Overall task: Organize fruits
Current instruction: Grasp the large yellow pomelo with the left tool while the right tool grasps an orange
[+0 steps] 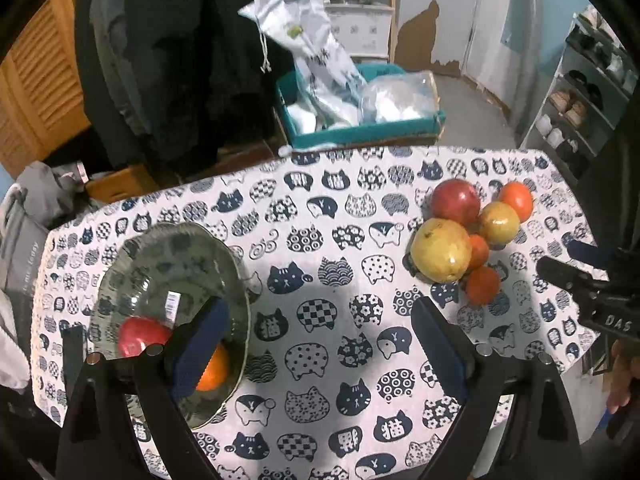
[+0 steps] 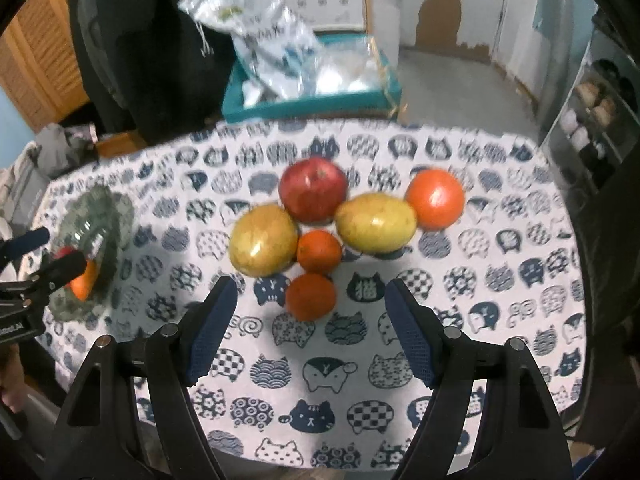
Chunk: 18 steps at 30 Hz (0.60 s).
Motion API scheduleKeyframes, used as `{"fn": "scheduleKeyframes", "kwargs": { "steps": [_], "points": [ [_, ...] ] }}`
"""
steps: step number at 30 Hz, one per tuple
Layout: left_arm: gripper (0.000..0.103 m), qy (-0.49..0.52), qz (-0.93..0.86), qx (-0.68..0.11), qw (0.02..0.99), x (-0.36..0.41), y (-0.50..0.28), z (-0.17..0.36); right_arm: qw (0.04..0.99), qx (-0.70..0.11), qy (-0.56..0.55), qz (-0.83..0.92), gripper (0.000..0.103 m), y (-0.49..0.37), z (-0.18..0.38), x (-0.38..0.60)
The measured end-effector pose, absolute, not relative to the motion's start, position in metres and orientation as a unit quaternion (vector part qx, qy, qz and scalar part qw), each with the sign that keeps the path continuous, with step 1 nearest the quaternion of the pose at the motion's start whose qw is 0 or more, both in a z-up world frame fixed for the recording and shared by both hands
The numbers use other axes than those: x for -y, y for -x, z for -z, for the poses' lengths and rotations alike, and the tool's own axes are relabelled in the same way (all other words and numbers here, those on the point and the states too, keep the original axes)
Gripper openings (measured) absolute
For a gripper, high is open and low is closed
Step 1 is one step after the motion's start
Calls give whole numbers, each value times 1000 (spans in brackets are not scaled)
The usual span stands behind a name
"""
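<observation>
Glass, greenish and scalloped at the rim, is what sits under my left gripper (image 1: 316,344): a shallow glass bowl (image 1: 160,264) resting on the white tablecloth printed with navy cat faces (image 1: 320,248). Two fruits lie in the near part of that bowl, a red apple (image 1: 140,334) and an orange citrus fruit (image 1: 216,368), the second partly hidden behind my left blue-padded finger (image 1: 200,352). My left gripper is spread wide with nothing between its pads; its left finger hangs over the bowl's near side and the right one over bare cloth.

My right gripper (image 2: 310,332) is likewise wide apart and holds nothing. It hovers above the cloth just in front of the fruit cluster. Nearest its fingertips is a small orange tangerine (image 2: 310,296), and a second small tangerine (image 2: 319,250) sits just behind it, touching or nearly so. To the left of that pair lies a large yellow-green pear-like fruit (image 2: 262,240); to the right, another yellow-green fruit (image 2: 376,222). A big red apple (image 2: 313,189) sits behind and between the two yellow ones, and a larger orange fruit (image 2: 435,198) lies at the far right of the group, against the right yellow fruit.

Beyond the far table edge I see a teal box (image 1: 360,132) stuffed with clear plastic bags (image 1: 320,60). The right wrist view is somewhat blurred.
</observation>
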<state>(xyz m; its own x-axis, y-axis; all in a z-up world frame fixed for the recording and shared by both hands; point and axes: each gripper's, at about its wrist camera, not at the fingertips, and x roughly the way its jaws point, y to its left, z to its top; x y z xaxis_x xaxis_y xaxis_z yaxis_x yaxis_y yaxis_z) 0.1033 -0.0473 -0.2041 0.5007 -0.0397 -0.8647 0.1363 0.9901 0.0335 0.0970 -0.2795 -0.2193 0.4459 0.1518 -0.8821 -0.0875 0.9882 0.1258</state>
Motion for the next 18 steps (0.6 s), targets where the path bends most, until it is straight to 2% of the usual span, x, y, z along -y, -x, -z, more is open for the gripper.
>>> {"fn": "scheduleKeyframes", "kwargs": {
  "steps": [13, 18],
  "points": [
    [94, -58, 44, -536, 841, 58, -124, 260, 810, -580, -25, -82, 77, -118, 294, 269],
    [94, -60, 41, -548, 833, 59, -131, 275, 803, -588, -17, -93, 67, -121, 313, 264]
  ]
}}
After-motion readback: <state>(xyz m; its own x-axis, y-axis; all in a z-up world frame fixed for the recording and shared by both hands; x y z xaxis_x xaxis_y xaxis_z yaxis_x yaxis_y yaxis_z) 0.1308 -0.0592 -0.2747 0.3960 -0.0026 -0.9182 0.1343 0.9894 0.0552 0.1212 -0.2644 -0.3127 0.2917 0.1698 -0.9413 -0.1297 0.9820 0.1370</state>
